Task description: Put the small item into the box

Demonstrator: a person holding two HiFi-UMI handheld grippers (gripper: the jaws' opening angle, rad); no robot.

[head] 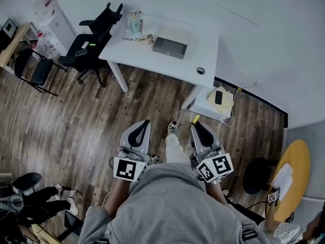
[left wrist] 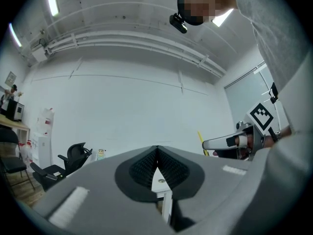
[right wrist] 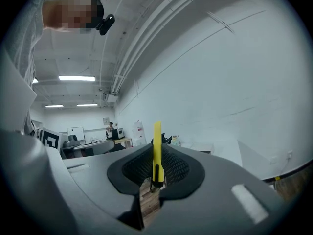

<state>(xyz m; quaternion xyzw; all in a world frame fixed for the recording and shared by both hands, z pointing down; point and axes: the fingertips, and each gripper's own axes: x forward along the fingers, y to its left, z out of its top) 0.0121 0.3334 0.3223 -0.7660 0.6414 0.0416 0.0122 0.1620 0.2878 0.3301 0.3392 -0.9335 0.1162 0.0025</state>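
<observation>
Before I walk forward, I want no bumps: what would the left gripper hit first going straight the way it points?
Probably the white table, framed just past the tips of the shut left gripper; only wood floor lies before it. Height is hard to judge.

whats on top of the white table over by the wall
On the white table: a grey box, a small pale-green figure near its far left corner, and a round dark ring near the front right. What the box holds is not visible.
</observation>
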